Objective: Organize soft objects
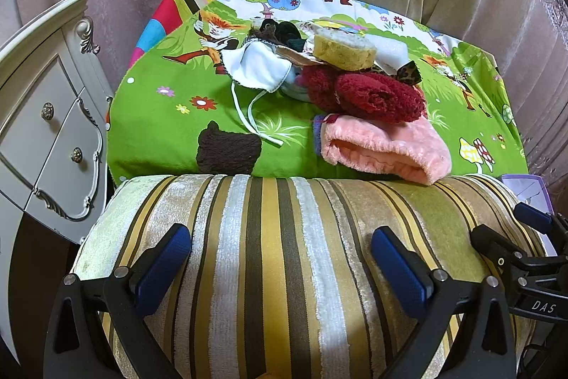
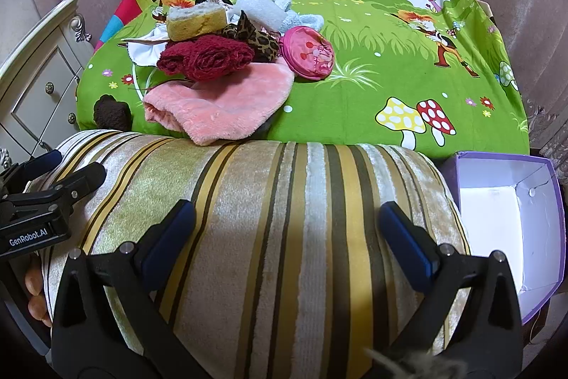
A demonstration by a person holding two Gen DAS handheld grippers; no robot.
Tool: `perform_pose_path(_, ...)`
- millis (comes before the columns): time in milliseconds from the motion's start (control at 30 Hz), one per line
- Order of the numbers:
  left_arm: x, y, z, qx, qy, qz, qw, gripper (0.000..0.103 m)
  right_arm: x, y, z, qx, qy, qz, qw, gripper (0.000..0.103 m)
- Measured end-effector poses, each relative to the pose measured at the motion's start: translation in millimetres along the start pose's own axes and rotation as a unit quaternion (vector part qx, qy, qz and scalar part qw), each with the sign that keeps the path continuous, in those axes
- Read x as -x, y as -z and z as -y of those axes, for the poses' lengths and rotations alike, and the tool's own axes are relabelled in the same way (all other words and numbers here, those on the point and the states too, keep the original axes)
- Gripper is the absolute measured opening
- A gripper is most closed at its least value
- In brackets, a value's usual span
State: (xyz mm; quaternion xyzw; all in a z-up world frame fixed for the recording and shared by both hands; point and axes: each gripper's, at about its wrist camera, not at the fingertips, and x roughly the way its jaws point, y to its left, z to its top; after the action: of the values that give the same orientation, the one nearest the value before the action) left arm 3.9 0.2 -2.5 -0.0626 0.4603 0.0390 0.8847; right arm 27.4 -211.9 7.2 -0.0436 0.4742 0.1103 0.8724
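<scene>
Both hand-held grippers, left (image 1: pixel 280 267) and right (image 2: pixel 287 237), gape empty over striped cushion (image 2: pixel 284 201); soft pile (image 2: pixel 216 66) lies beyond

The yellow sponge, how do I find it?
Look at the green cartoon sheet and its pile of soft things. On top, above the dark red towel, lies the yellow sponge. It alone is a firm yellow block.

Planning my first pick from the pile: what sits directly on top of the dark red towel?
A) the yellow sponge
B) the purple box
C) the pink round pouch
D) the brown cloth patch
A: the yellow sponge rests on top of the dark red towel, which lies on the pink fleece cloth.
</scene>
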Motion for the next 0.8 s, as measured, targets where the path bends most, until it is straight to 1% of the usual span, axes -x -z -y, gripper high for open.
perform_pose_path(433,-0.1,-0.2,0.0,-0.001,-0.001,0.0,1.0,0.103,2.2,4.7,-0.5,-0.001,0.001,0.014,1.0,0.103)
perform_pose_path(800,-0.1,0.2,0.0,-0.001,-0.001,0.0,1.0,0.103,2.0,4.0,-1.0,0.0,0.003,0.016,1.0,0.103)
